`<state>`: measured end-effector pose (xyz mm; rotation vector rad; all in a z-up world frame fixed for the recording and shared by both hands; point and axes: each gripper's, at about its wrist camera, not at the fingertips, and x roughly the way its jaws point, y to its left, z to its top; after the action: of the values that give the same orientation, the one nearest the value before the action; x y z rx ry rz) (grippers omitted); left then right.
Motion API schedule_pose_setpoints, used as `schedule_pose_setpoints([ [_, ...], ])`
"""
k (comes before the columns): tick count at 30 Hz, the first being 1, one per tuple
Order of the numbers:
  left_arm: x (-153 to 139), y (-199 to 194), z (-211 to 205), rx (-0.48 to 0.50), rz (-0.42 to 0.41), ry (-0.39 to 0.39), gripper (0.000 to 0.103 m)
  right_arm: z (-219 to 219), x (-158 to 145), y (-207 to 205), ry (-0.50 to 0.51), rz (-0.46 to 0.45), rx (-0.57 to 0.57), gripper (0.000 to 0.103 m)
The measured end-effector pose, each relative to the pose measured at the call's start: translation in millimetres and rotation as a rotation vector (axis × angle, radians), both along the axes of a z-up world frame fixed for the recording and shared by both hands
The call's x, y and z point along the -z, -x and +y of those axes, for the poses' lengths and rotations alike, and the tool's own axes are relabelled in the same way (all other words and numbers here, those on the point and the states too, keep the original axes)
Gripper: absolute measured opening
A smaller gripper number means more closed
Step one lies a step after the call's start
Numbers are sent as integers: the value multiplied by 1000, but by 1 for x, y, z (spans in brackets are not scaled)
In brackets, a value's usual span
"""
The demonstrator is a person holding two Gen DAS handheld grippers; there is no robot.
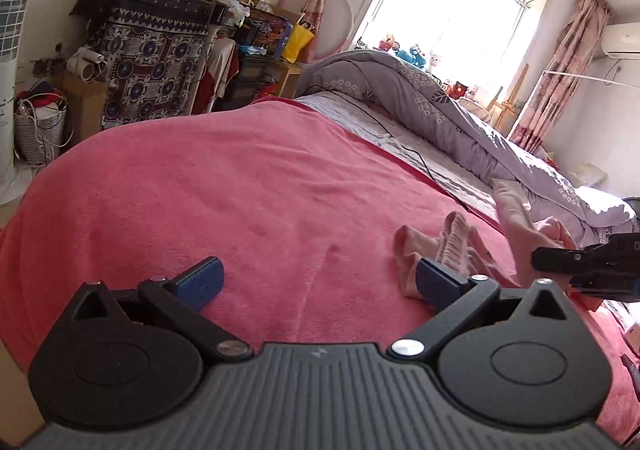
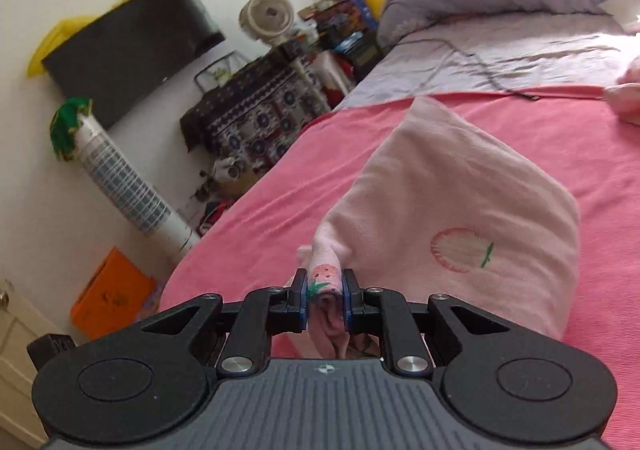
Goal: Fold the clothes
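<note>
Right gripper (image 2: 326, 300) clamped on pink strawberry-print garment (image 2: 460, 209), left gripper (image 1: 318, 282) spread wide over pink blanket (image 1: 200, 189), perhaps empty

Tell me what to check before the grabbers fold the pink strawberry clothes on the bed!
1. Right gripper pinching the pink garment: ok, jaws shut on a bunched edge.
2. Left gripper ready to grab: ok, jaws wide open, holding nothing.
3. Garment spread flat: not ok, it hangs lifted and creased.
4. Free space on the pink blanket: ok ahead of the left gripper.
5. Other crumpled pink clothes out of the way: not ok, beside the left gripper's fingertip.
6. Garment's far corners: cannot tell.
</note>
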<state>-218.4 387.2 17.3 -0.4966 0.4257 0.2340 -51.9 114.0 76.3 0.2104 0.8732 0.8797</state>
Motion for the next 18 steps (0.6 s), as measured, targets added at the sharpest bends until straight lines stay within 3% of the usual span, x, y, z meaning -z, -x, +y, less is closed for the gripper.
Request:
schedule_pose_setpoints([
  [4,4,5,-5,17,5,-47,102,32,24,15,37,16,-13,18],
  [8,3,-1,-11,20,23,-92,102,17,3,15,-60,-5,21,17],
  [12,2,-8,-18,18,20,-79,103,18,-9,19,-60,-87,6,18],
  [16,0,-8,-19,12,26,-78,103,41,17,20,-2,-56,-69,40],
  [18,-1,-8,-19,10,30,-82,103,39,24,31,-20,-100,-123,48],
])
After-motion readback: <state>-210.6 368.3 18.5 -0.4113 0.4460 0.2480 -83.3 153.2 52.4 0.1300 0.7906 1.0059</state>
